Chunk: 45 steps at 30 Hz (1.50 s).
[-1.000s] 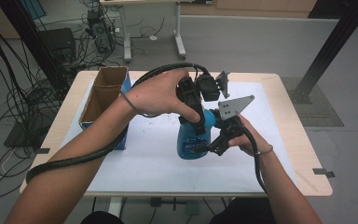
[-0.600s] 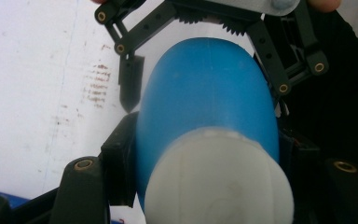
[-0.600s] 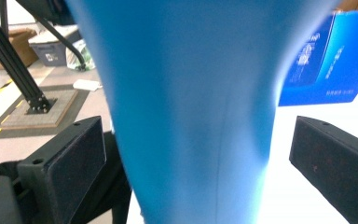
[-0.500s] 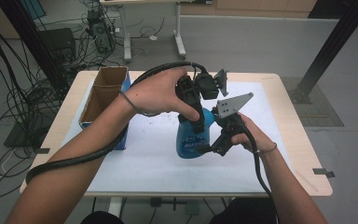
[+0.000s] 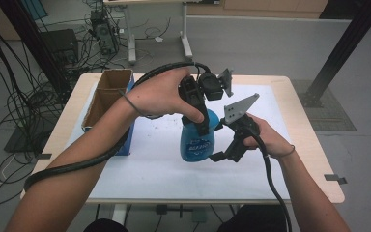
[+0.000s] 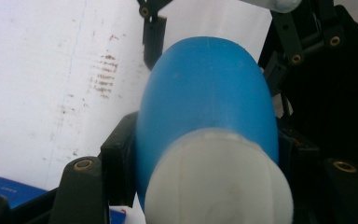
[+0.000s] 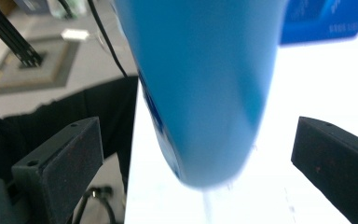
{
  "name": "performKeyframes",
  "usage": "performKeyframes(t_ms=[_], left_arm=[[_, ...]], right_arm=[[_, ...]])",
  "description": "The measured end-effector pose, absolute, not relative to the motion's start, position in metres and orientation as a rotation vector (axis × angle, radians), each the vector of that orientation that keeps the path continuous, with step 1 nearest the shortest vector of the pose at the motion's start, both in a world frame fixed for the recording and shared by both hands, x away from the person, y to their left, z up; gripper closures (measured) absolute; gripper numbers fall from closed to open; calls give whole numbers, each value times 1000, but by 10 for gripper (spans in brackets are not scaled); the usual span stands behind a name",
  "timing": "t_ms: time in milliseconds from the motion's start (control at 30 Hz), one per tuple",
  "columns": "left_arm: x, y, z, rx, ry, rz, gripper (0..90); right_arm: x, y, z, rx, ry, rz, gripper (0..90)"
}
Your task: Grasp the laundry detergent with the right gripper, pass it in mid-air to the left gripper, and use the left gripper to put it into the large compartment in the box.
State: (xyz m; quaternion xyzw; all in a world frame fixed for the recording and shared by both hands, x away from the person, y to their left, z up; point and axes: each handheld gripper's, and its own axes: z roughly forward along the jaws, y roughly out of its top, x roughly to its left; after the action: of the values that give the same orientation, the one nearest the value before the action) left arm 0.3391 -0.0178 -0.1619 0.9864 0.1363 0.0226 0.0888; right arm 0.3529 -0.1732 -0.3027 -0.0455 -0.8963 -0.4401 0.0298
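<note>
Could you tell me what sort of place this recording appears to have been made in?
Most likely a lab or workshop set up for recording. A light wooden table with a white mat stands on a grey floor, loose cables sprawl at the left, and a black metal frame post rises at the right.

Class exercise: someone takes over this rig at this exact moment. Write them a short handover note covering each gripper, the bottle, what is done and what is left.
Left gripper: shut on the blue bottle near its top, holding it upright over the white mat.
Right gripper: open; its jaws have just been opening and stand either side of the bottle's lower body without pressing it.
Cardboard box: at the table's left edge.
Done: bottle gripped from above.
Left: probably close the right fingers on the bottle, or set it down.
</note>
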Motion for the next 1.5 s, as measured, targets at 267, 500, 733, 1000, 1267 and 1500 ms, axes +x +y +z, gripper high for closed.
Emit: performKeyframes(t_ms=[267, 500, 733, 1000, 1267, 1500], left_arm=[[340, -13, -162, 2936, 428, 67, 377], [340, -8, -161, 2932, 450, 75, 377], [342, -5, -159, 2934, 476, 94, 377], [346, 0, -156, 2934, 511, 91, 377], [349, 3, -158, 2952, 558, 102, 377], [354, 6, -153, 2940, 632, 106, 377]], right_arm=[[352, -183, -304, -200, -2868, -1137, 18], [353, -198, -303, -279, -2948, -982, 20], [353, -216, -309, -370, -3001, -805, 27], [353, -234, -309, -448, -3039, -634, 38], [354, -246, -310, -519, -3041, -455, 43], [353, -248, -315, -521, -3037, -444, 46]])
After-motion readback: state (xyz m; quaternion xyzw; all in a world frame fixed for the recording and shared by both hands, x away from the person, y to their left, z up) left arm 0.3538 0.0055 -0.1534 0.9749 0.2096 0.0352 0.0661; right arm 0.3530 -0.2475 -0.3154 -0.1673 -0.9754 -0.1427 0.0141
